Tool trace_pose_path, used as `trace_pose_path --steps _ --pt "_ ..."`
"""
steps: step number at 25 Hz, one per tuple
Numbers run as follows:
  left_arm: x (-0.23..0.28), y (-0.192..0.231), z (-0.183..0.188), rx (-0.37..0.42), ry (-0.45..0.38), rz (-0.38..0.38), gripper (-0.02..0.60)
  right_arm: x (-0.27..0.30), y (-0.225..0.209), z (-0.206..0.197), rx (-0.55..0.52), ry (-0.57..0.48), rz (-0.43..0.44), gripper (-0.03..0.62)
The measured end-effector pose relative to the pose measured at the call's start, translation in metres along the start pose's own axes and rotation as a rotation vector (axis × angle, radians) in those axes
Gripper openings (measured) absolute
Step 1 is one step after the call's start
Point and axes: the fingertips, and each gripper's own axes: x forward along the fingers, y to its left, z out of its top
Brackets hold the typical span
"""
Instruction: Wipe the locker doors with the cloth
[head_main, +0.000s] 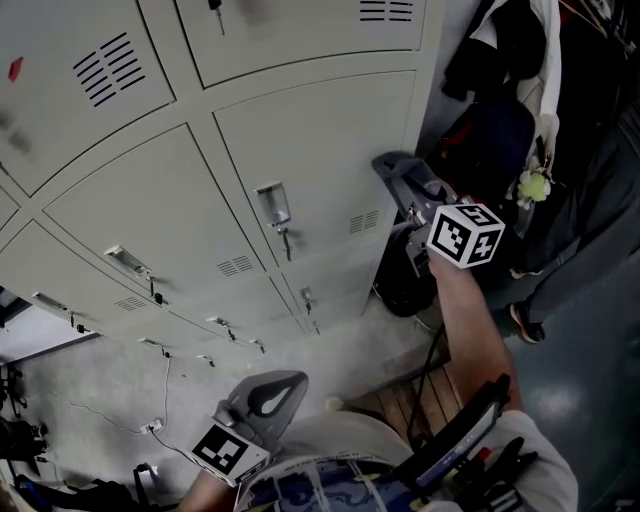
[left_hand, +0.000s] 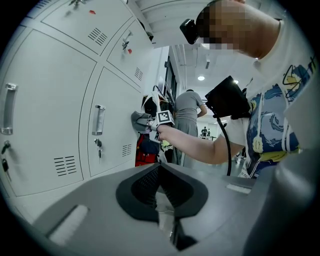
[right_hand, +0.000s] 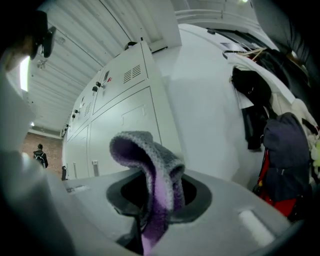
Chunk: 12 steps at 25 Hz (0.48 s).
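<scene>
Right gripper (right_hand: 159, 192): clamps the cloth (right_hand: 150, 150) between closed jaws, held out on an outstretched forearm toward the right end of the locker bank

Cloth: grey knit outside, purple inside; loops up over the jaw tips and trails down through the gap between the jaws. Lies at the right margin of the locker door (head_main: 310, 150) in the right column, a little above the level of its latch (head_main: 272, 205). Contact between cloth and door surface: cannot be confirmed from any view

Left gripper (left_hand: 160, 185): hangs low and near, close to the person's body, well apart from the doors. Jaws pressed together at the tips, nothing between them

Locker bank: pale grey doors in rows, each with a recessed latch and a small vent panel (head_main: 365, 222). Key (head_main: 286, 242) in the lock just below the latch of the door under the cloth; more keys in the locks of the lower doors to the left

Right of the bank: dark hanging clothing (head_main: 505, 70) against the wall, and a red bag (right_hand: 280, 205) below it
</scene>
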Motion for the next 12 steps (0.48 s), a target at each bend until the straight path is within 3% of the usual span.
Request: trace_pose_path --steps 8,12 --pt "-0.002 -0.003 -0.001 0.006 -0.010 0.009 0.002 -0.010 -0.026 -0.001 -0.010 -0.001 -0.071 0.091" --pt "-0.004 -0.005 0.000 0.015 -0.002 0.010 0.002 -0.019 0.000 -0.001 -0.070 0.020 -0.019 0.091"
